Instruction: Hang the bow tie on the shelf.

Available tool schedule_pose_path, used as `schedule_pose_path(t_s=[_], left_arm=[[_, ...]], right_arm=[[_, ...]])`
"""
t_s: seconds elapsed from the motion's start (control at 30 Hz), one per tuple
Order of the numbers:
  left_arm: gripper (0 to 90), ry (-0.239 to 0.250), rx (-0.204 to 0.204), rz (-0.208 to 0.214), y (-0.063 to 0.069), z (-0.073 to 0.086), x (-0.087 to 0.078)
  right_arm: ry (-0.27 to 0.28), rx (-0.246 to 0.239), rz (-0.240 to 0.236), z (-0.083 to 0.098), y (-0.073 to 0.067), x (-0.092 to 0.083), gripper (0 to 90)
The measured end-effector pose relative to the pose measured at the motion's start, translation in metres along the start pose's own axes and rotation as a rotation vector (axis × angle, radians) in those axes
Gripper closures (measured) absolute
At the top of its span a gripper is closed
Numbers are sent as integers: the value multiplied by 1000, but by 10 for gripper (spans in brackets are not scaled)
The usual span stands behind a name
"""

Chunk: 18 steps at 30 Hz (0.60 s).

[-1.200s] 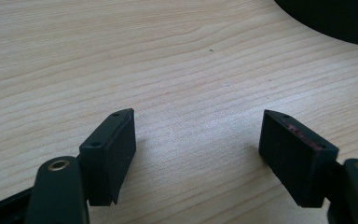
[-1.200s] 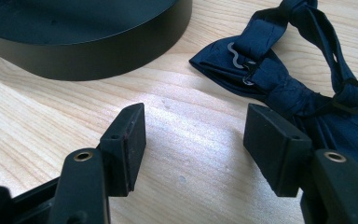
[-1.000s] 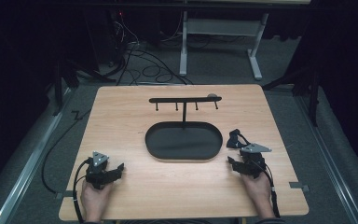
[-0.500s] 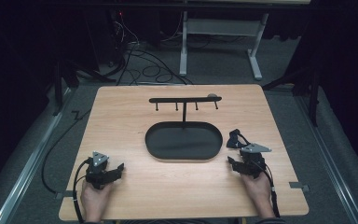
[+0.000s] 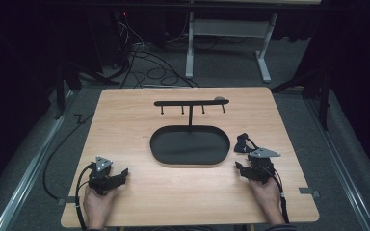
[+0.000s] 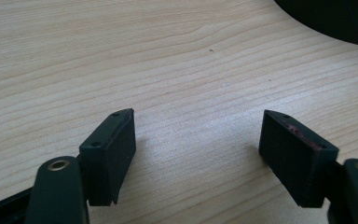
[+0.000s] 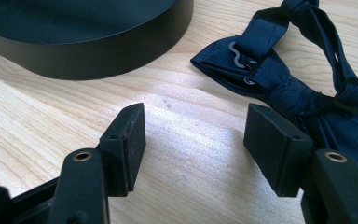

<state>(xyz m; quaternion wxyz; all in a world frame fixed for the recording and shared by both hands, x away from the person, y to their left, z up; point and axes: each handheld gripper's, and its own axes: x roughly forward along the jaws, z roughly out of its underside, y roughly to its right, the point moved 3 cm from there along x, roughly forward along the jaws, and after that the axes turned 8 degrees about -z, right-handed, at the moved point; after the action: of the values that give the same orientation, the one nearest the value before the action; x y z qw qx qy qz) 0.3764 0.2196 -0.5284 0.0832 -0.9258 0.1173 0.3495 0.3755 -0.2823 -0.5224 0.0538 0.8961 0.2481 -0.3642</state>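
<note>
Sitting low on the wooden table (image 5: 125,120), both grippers resting near the front edge, well apart from each other. Left gripper (image 6: 198,149) lying with jaws spread wide, gripping nothing, just bare wood grain between them, a corner of the black oval tray (image 6: 335,18) peeking in far off. Right gripper (image 7: 193,144) also gaping, nothing pinched, hovering just beside a dark navy bow tie (image 7: 303,88) lying crumpled on the table, right next to the tray's wall. Black hook stand (image 5: 191,102) standing upright from the tray's far side.
</note>
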Motion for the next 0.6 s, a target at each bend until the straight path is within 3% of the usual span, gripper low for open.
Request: schedule_pose_path(t_s=[0.37, 0.6], left_arm=[[276, 3, -2, 1, 0, 0, 0], [275, 1, 1, 0, 0, 0, 0]], right_arm=[[17, 5, -7, 0, 1, -5, 443], [33, 46, -31, 3, 2, -17, 477]])
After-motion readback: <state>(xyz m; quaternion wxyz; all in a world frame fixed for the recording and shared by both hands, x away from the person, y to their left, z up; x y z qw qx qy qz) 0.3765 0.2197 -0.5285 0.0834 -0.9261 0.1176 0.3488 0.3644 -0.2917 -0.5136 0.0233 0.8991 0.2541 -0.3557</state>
